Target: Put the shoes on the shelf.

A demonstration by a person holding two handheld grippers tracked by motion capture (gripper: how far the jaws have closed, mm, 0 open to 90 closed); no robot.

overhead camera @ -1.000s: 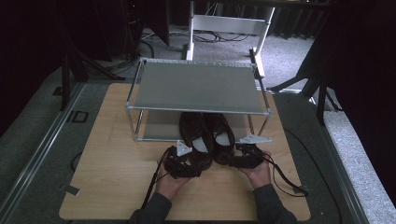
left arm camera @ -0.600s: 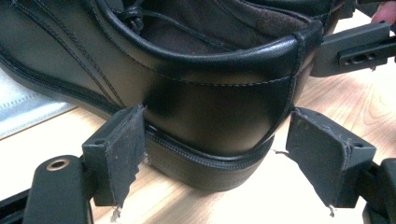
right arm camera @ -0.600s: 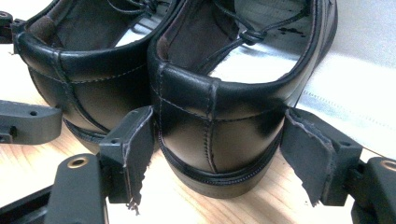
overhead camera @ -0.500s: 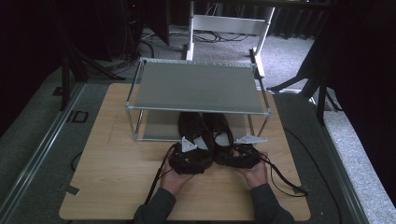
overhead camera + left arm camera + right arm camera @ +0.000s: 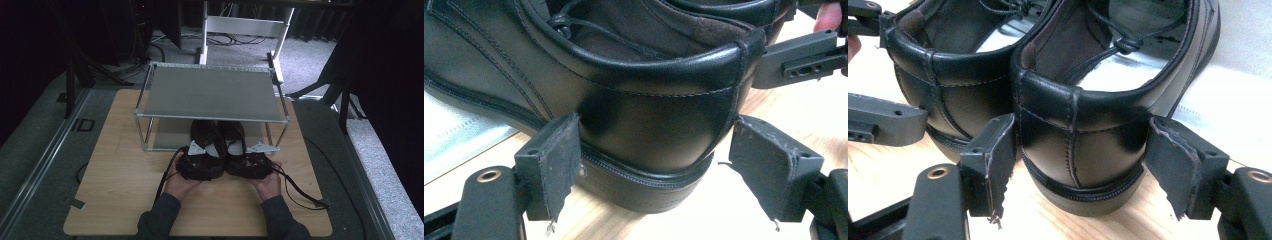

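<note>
I can read no text, label, brand or number anywhere: nothing on the shoe heels between my jaws, nothing on the rack ahead, nothing on the tabletop beneath.

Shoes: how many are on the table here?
2. The left shoe and the right shoe stand side by side on the wooden table, toes under the metal rack, heels toward the person. The rack's lower shelf is partly hidden, so more could sit behind.
</note>
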